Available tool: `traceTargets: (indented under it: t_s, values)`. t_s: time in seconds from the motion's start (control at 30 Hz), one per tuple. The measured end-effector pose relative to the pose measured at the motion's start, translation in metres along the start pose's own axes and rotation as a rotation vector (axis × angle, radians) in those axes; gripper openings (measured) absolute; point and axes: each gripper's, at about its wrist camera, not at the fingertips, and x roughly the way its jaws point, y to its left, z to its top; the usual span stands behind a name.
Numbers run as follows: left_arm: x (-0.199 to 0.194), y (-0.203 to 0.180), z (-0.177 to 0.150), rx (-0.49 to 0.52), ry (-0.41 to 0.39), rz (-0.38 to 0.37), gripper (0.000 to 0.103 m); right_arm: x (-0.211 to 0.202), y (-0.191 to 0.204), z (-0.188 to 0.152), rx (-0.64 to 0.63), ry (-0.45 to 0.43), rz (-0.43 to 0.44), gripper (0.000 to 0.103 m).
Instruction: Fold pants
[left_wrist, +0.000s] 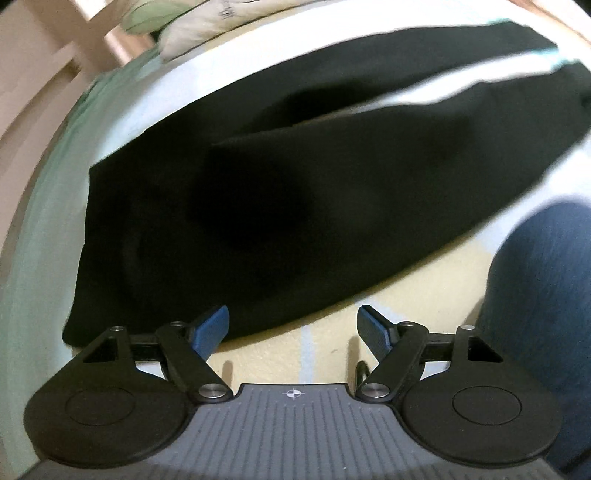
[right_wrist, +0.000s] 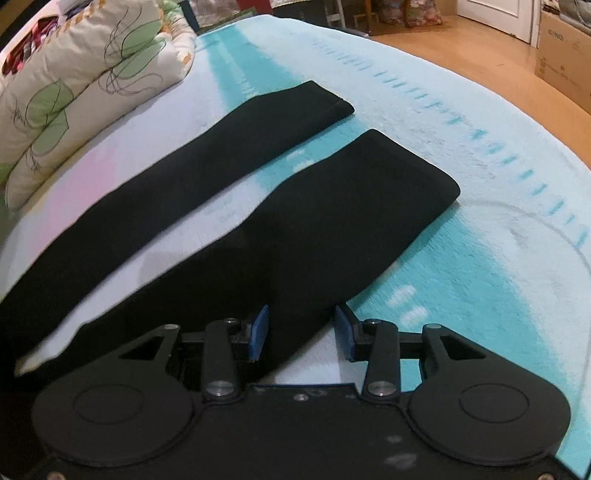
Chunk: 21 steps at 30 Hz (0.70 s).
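Note:
Black pants (left_wrist: 280, 192) lie flat on the bed, with the wide waist end in the left wrist view. My left gripper (left_wrist: 293, 328) hovers open at their near edge; its left fingertip (left_wrist: 212, 326) overlaps the black cloth and the right one is over bare blanket. In the right wrist view the two legs (right_wrist: 332, 206) spread apart toward the far hems. My right gripper (right_wrist: 302, 332) stands over the near leg's lower edge, jaws partly apart. Black cloth lies flat between the pads and nothing is pinched.
A pastel striped blanket (right_wrist: 461, 266) covers the bed. Flowered pillows (right_wrist: 74, 96) are piled at the far left. A person's knee in blue jeans (left_wrist: 539, 314) rests on the bed at my left gripper's right. Wooden floor and a cardboard box (right_wrist: 561, 55) lie beyond the bed's edge.

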Motion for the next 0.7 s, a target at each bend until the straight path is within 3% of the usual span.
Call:
traceTargets:
  t_s: [0.07, 0.1, 0.33, 0.4, 0.53, 0.7]
  values:
    - [0.008, -0.005, -0.003, 0.051, -0.001, 0.021, 0.076, 0.000, 0.000, 0.002, 0.026, -0.008, 0.001, 0.023]
    - [0.011, -0.005, -0.002, 0.066, -0.002, 0.024, 0.076, 0.000, 0.000, 0.003, 0.032, -0.013, -0.003, 0.005]
    - [0.019, -0.005, 0.010, 0.098, -0.066, 0.018, 0.075, -0.011, 0.001, 0.015, 0.057, -0.061, 0.059, 0.004]
    - [0.021, -0.009, 0.013, 0.116, -0.095, 0.017, 0.067, -0.018, 0.004, 0.015, 0.040, -0.078, 0.057, 0.004]
    - [0.024, -0.013, 0.017, 0.121, -0.134, -0.033, 0.040, -0.030, 0.007, 0.015, 0.023, -0.094, 0.057, 0.004]
    - [0.025, 0.003, 0.024, 0.009, -0.144, -0.125, 0.014, -0.030, 0.004, 0.014, 0.034, -0.098, 0.050, 0.004]
